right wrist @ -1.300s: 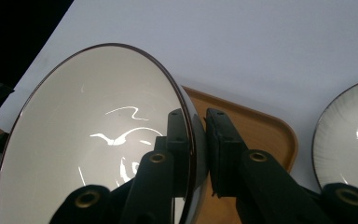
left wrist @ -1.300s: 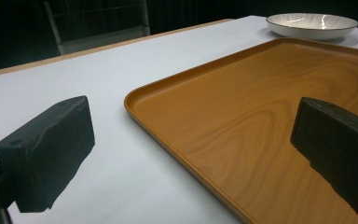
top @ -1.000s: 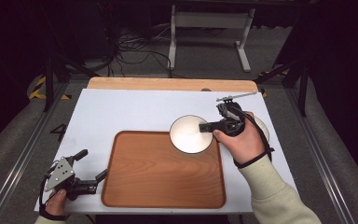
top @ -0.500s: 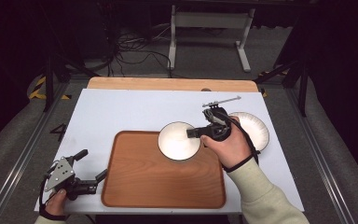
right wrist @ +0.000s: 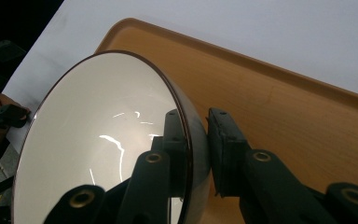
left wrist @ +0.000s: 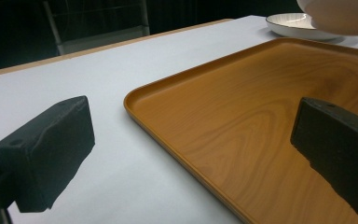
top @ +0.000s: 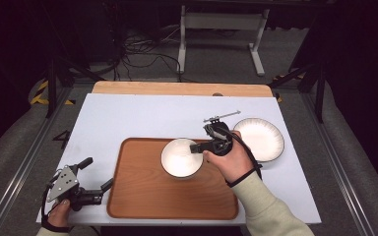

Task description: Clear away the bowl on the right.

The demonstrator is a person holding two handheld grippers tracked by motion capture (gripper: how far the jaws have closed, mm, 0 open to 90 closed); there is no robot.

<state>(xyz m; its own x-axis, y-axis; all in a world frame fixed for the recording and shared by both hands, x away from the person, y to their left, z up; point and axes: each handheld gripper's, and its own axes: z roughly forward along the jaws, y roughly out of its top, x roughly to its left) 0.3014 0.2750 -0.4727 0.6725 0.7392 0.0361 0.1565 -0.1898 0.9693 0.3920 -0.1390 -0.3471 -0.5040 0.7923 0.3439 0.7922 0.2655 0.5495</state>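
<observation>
Bowl gripped by its rim over the tray

It's pinched at its 3 o'clock edge by the right gripper, one jaw inside and one outside, above the tray's top right part. A plate is sat on the table at 3 o'clock of the bowl. The left gripper is kept wide open at the tray's 8 o'clock corner, nothing held.
</observation>
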